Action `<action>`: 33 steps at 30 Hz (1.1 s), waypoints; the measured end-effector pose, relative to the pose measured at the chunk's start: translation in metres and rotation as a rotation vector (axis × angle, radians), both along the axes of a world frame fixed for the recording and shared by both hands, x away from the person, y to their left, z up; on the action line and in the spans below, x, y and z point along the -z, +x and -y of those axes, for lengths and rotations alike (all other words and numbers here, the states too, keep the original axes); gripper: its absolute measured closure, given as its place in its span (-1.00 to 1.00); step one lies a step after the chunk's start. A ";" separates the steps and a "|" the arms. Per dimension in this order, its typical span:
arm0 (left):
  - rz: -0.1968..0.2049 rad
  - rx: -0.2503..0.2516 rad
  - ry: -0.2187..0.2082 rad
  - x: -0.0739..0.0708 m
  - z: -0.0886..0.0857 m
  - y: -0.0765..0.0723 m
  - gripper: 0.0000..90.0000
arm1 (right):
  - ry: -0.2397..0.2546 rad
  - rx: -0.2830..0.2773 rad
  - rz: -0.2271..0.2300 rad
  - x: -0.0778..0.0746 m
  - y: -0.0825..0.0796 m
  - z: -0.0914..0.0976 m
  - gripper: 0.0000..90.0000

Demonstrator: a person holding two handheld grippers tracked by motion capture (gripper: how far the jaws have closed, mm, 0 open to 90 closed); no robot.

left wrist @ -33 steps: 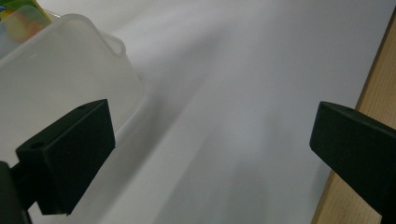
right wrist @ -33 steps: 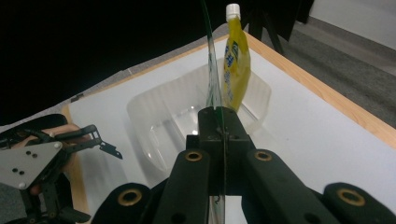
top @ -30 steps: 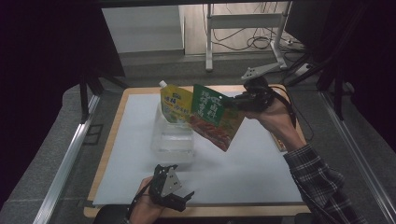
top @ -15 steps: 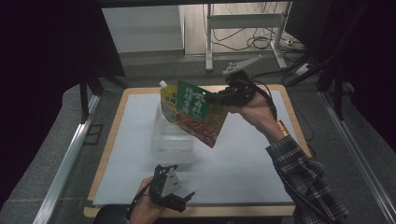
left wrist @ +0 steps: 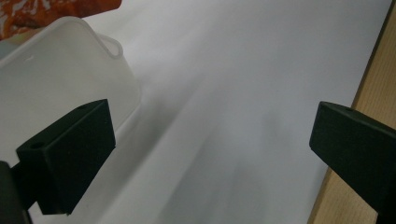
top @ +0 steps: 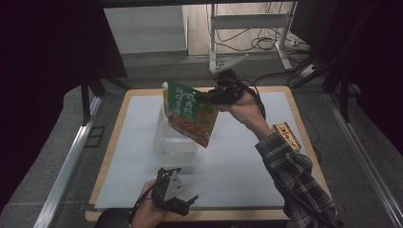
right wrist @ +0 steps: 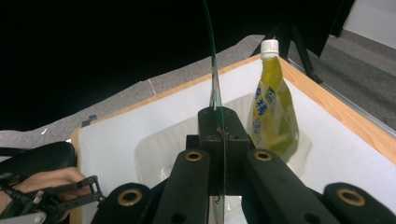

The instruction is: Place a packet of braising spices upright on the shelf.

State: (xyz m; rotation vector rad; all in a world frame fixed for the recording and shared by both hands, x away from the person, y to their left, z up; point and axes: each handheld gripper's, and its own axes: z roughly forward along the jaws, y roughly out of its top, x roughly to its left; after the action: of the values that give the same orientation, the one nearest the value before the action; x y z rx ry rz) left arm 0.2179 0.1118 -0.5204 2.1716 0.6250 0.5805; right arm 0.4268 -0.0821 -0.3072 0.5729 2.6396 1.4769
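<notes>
**Green pouch held over the clear tub**

Green and orange, the food pouch (top: 190, 114) hangs above the clear plastic tub (top: 175, 142), its edge pinched in the closed right gripper (top: 209, 97), forearm stretched across the table (top: 237, 166). Near the front edge, the left gripper (top: 183, 202) rests low, jaws wide apart and empty.

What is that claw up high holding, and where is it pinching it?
The right claw is shut on a green food pouch, pinching its thin edge so it hangs over the clear plastic tub. The left claw is open and holds nothing.
</notes>
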 end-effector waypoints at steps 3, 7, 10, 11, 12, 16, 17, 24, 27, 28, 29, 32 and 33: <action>-0.001 0.002 0.005 0.000 0.000 0.000 -1.00 | 0.002 -0.003 -0.001 0.002 0.004 -0.005 0.98; -0.001 0.002 0.005 0.000 0.000 0.000 -1.00 | 0.008 -0.004 -0.009 0.005 0.008 -0.014 0.98; -0.001 0.001 0.003 0.000 0.000 0.000 -1.00 | 0.010 -0.007 -0.011 0.007 0.011 -0.020 0.98; -0.001 0.002 0.002 0.000 0.000 0.000 -1.00 | 0.011 -0.008 -0.010 0.007 0.012 -0.023 0.98; -0.001 0.002 0.002 0.000 0.000 0.000 -1.00 | 0.012 -0.007 -0.011 0.007 0.013 -0.025 0.98; 0.000 0.003 0.004 0.000 0.000 0.000 -1.00 | 0.013 -0.015 -0.007 0.006 0.014 -0.035 0.98; 0.000 0.003 0.004 0.000 -0.001 0.000 -1.00 | 0.014 -0.018 -0.009 0.006 0.014 -0.037 0.98; 0.000 0.005 0.004 0.000 -0.001 0.000 -1.00 | 0.003 -0.023 -0.022 0.016 0.019 -0.050 0.98; -0.002 0.005 0.007 0.000 -0.001 0.000 -1.00 | 0.005 -0.020 -0.034 0.024 0.023 -0.050 0.98; -0.004 0.005 0.002 0.000 0.000 0.000 -1.00 | 0.005 -0.018 -0.040 0.026 0.024 -0.051 0.98; -0.004 0.006 0.006 0.000 0.000 0.000 -1.00 | 0.003 -0.018 -0.043 0.028 0.025 -0.051 0.98; -0.004 0.007 0.008 0.000 0.000 0.000 -1.00 | -0.003 -0.017 -0.053 0.035 0.027 -0.053 0.98; -0.004 0.007 0.008 0.000 0.000 0.000 -1.00 | -0.005 -0.019 -0.054 0.038 0.028 -0.053 0.98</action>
State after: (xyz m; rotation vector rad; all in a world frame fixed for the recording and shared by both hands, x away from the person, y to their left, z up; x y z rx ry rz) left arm 0.2178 0.1117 -0.5208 2.1827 0.6176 0.5756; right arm 0.4547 -0.0287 -0.3452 0.5982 2.6959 1.4802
